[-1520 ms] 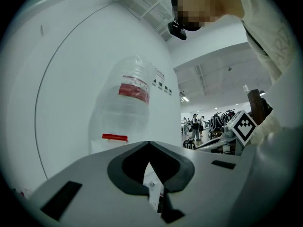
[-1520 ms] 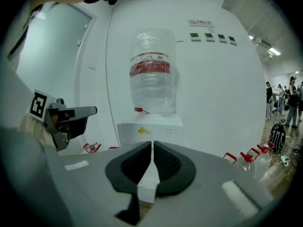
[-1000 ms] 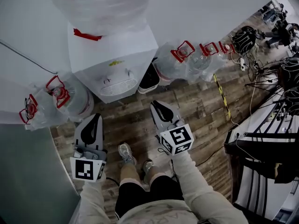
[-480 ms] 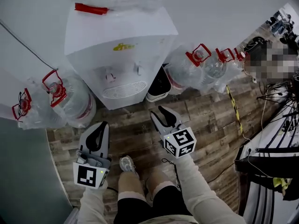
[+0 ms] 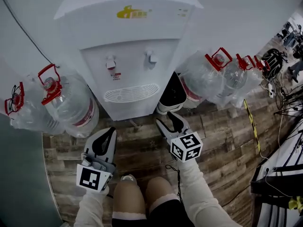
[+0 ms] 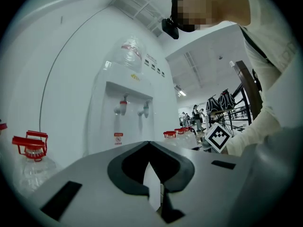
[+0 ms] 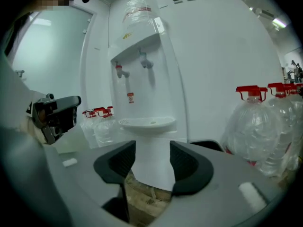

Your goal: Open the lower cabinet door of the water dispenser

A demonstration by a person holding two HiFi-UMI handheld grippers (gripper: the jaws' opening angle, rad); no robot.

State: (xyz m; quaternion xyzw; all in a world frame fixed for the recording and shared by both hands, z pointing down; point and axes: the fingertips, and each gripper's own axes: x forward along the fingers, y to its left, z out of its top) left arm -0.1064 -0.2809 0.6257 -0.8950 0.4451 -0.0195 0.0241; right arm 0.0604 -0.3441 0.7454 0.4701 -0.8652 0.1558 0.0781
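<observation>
The white water dispenser (image 5: 128, 37) stands against the wall, two taps over a drip tray (image 5: 131, 92). From the head view its lower cabinet front is only a narrow strip under the tray. In the right gripper view that lower front (image 7: 152, 167) shows between the jaws, some way off. My right gripper (image 5: 166, 120) hangs low over the floor before the dispenser's right corner, its jaws opening with nothing between them (image 7: 152, 144). My left gripper (image 5: 112, 129) is shut and empty, level, before the dispenser's left part (image 6: 123, 126), tips together (image 6: 149, 144).
Large water bottles with red handles stand left (image 5: 71, 103) and right (image 5: 203, 77) of the dispenser. A dark-lined bin (image 5: 171, 96) sits by its right side. The floor is wood planks (image 5: 142, 143). My knees (image 5: 125, 197) are bent below. Cables and a rack lie far right.
Both grippers and the head camera have sunk toward the floor, so the dispenser front looms larger. The right jaws have spread from shut to open. The left jaws stayed shut.
</observation>
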